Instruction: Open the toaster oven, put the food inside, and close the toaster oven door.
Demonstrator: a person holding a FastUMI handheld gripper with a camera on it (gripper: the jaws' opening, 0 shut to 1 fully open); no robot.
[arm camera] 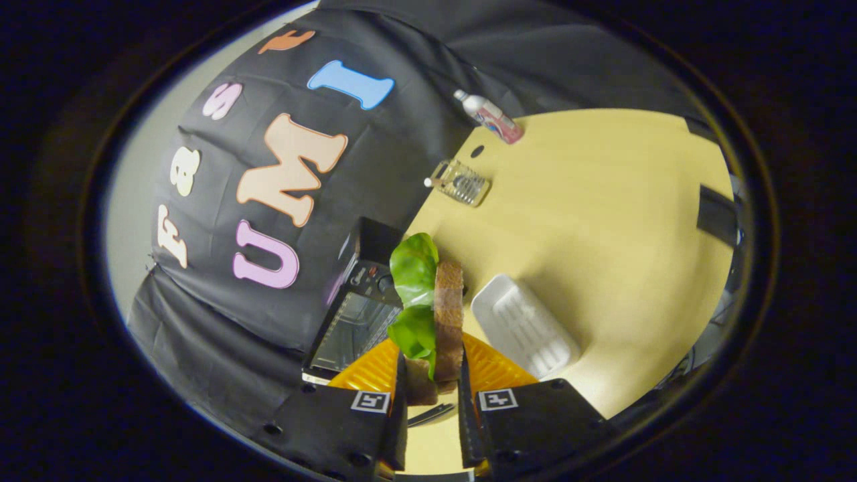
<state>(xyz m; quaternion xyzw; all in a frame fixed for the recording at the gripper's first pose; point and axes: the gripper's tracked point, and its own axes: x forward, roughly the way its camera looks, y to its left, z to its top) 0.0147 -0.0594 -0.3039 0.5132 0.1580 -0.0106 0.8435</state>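
Note:
My gripper (432, 381) is shut on a sandwich (447, 314), a brown bread slice with green lettuce (414, 274) against it, held edge-on between the two fingers and lifted above the table. Just beyond the sandwich stands the black toaster oven (358, 301) with its glass door down and open. The whole view is rolled sideways, so the table stands nearly on edge.
A white ridged tray (525, 325) lies on the yellow table (602, 201) beside the sandwich. Further off are a clear glass jar (462, 182) and a pink-labelled bottle (492, 119) near the black cloth wall. A dark strap (716, 214) lies at the table's far edge.

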